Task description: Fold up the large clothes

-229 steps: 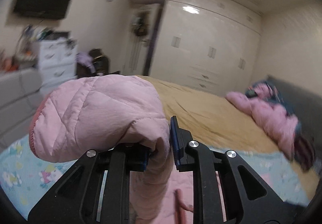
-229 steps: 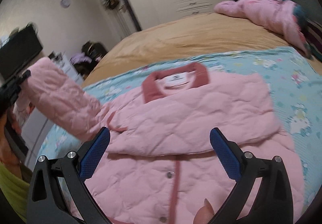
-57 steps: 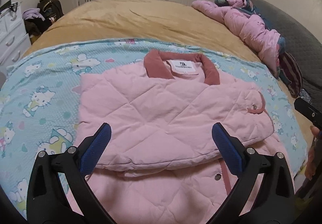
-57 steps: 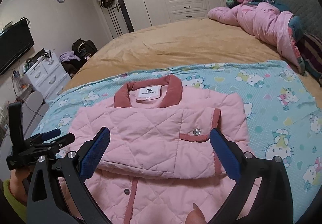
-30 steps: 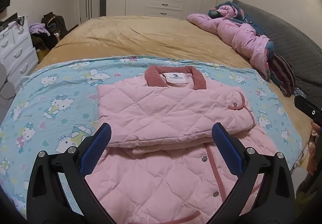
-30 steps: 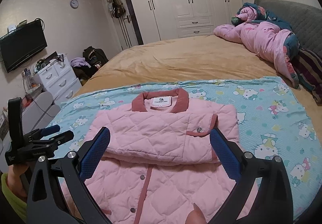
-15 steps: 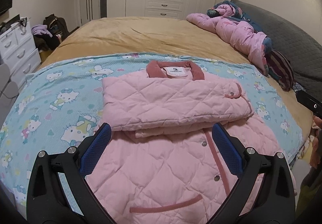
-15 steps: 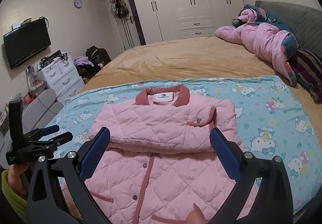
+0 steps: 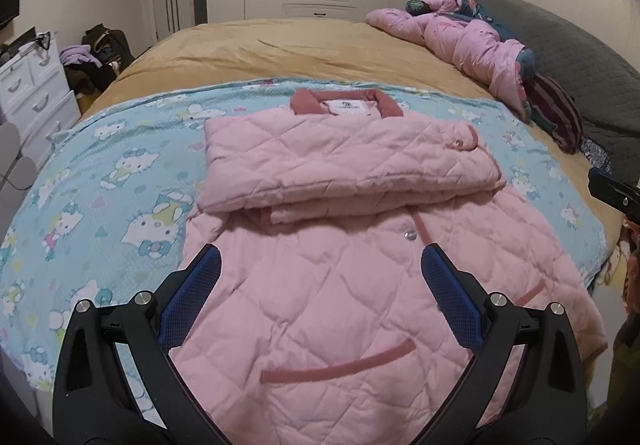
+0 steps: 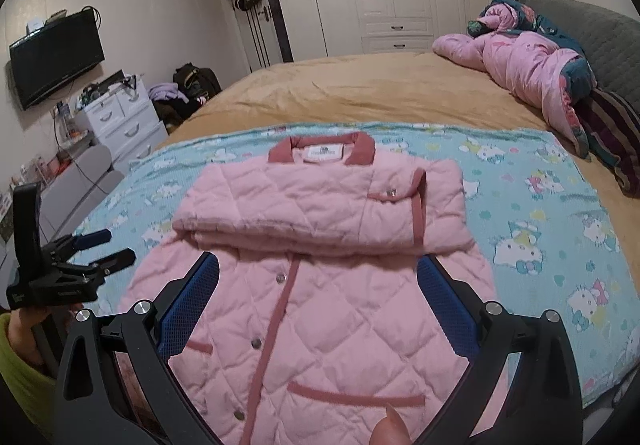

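Note:
A pink quilted jacket (image 9: 340, 285) lies front-up on a blue Hello Kitty blanket (image 9: 120, 181). Both sleeves (image 9: 344, 165) are folded across its chest, below the dark pink collar (image 9: 344, 105). My left gripper (image 9: 320, 285) is open and empty above the jacket's lower half. My right gripper (image 10: 318, 287) is open and empty above the jacket (image 10: 320, 305), near its hem. The left gripper also shows in the right wrist view (image 10: 102, 249), off the jacket's left side, jaws apart.
The blanket (image 10: 540, 205) covers the near part of a bed with a tan cover (image 10: 380, 97). A pink duvet (image 10: 532, 73) is heaped at the far right. White drawers (image 10: 124, 121) and dark bags (image 10: 192, 85) stand to the left.
The left gripper let go of the sleeve, which now lies folded over the chest. Both grippers have pulled back toward the hem, so more of the jacket's lower half shows.

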### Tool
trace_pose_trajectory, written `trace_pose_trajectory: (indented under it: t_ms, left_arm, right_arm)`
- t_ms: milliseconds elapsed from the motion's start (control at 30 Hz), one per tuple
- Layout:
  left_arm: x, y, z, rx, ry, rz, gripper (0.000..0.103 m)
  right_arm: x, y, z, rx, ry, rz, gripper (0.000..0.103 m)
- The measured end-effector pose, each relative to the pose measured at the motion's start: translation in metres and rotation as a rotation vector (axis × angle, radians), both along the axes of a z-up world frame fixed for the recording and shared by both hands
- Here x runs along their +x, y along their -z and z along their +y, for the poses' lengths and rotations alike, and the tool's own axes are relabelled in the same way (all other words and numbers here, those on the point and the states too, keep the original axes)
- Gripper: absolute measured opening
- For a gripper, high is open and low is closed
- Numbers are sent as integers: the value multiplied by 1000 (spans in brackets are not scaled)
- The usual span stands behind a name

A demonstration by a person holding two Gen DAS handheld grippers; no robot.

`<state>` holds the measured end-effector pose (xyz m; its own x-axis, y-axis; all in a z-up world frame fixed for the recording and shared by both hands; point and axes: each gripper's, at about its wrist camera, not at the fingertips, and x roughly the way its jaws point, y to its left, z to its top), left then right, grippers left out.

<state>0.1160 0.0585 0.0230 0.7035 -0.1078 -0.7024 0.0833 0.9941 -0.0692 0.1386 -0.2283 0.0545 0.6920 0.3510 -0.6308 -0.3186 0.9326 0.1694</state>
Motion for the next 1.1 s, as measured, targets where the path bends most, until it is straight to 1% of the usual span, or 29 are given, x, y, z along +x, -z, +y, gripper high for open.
trace_pose_trajectory:
  t_ms: [167,233,400,700,800,933,1100]
  left_arm:
    - [-10,9,10,15,-16,13,94]
    - [-13,13,14,22,-27,20,94]
    - [-20,21,21,30,-41,37,94]
    - [-36,41,42,53,-71,96,94]
    - [-45,49,56,33,-95,122,94]
    - [-56,66,70,29,-127,164,94]
    - [-73,86,80,26,-144,217,94]
  right_arm:
    - [-8,18,-8,-19,4,36,99]
    - [-10,25,-13,-12,10,55,99]
    - [-16,35,-20,-17,18,78,99]
    - [-31,52,-41,-28,29,114,99]
    - [-38,58,-50,-32,40,130,99]
    - [-46,63,-61,-36,57,143,99]
    - [-56,68,-71,-50,70,156,99]
